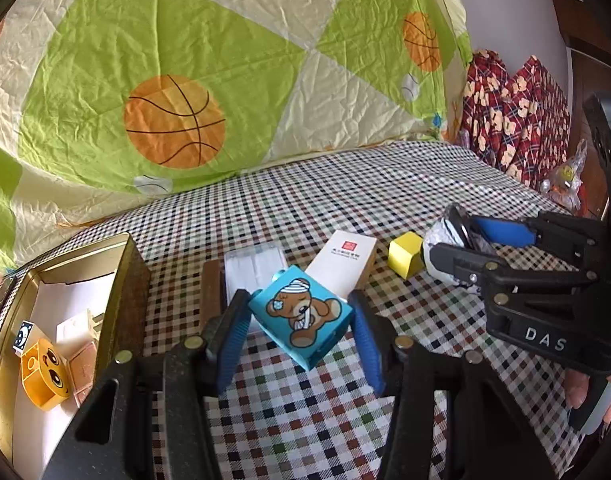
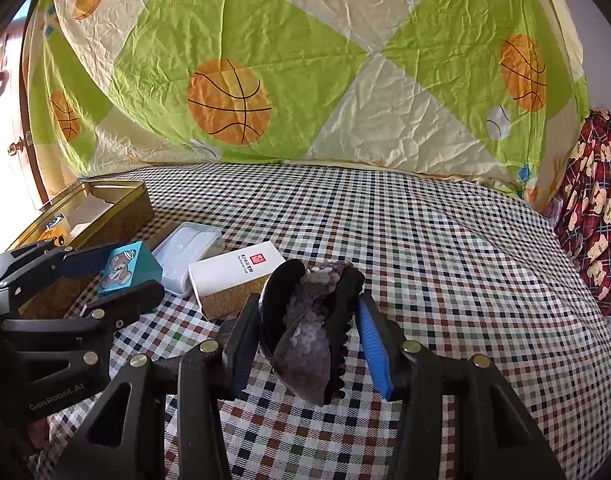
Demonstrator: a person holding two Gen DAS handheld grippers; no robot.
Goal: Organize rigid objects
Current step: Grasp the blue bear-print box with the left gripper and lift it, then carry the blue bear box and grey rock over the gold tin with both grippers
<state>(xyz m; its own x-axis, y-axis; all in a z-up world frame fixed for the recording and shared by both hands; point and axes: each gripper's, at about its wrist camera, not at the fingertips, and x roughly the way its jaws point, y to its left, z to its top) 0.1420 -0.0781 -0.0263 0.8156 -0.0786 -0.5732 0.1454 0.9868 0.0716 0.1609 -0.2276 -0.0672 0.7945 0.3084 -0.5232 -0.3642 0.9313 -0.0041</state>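
Gripping a glossy blue bear-print block [image 1: 301,316], the left jaws match the right, clamped on a sequined (crumpled) hair claw [image 2: 313,328].

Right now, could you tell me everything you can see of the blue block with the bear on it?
The blue bear block is a boxy toy brick of what looks like glossy plastic, with a raised stud at its far top corner. Its upper face shows a brown cartoon bear with a bandaged head. It sits tilted, one corner toward the camera, between the blue-padded fingers of the left gripper, apparently lifted off the checkered cloth. Behind it lie a clear plastic case and a white box; the gold tin stands to its left.
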